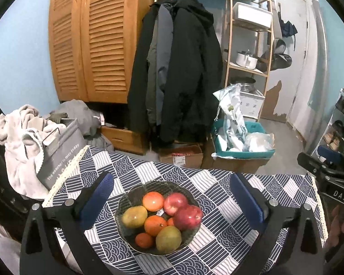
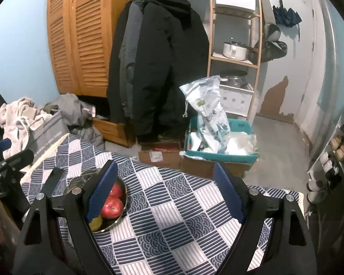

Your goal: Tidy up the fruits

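Observation:
A dark patterned bowl [image 1: 128, 196] stands on the blue and white checked tablecloth [image 1: 217, 240]. It holds two red apples [image 1: 187, 216], several oranges [image 1: 155, 224] and two yellow-green mangoes [image 1: 168, 239]. My left gripper [image 1: 172, 197] is open and empty, its blue pads either side of the bowl and above it. My right gripper [image 2: 167, 190] is open and empty over bare cloth to the right of the bowl [image 2: 123, 210]; its left finger hides most of the bowl, with a red apple [image 2: 112, 207] showing. The right gripper also shows at the right edge of the left wrist view [image 1: 328, 167].
Beyond the table's far edge stand cardboard boxes [image 1: 181, 155], a teal bin [image 1: 243, 153] with bags, hanging coats [image 1: 178, 73] and a wooden shelf [image 1: 247, 68]. A grey basket [image 1: 62, 158] with laundry sits at the table's left. A shoe rack [image 1: 341, 126] stands right.

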{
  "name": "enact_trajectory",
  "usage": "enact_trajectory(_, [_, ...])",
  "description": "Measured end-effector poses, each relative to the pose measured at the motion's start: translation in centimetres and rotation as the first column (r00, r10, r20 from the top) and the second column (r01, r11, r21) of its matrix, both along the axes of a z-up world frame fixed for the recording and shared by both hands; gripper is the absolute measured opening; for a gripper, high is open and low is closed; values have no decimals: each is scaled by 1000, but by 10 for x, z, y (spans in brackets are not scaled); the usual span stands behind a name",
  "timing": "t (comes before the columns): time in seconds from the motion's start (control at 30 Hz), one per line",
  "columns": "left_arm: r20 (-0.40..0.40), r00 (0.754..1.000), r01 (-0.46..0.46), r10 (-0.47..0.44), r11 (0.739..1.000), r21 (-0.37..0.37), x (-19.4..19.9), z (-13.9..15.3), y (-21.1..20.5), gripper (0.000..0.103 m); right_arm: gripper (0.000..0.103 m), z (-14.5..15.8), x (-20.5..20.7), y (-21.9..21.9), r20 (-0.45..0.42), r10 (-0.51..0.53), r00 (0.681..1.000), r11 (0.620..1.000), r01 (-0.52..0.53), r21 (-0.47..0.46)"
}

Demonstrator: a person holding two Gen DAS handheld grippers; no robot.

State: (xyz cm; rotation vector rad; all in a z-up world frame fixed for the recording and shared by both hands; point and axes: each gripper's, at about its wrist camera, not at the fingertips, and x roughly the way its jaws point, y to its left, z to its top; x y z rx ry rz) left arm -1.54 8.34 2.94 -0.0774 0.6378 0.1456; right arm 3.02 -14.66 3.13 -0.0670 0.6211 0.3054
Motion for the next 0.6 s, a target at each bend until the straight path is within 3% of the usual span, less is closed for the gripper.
enact_trajectory(0.6, [-6,1000,8,-8,1000,13,1,-1,-7,102,84,-1,0,-8,3,-11,1000,1000,11,-4])
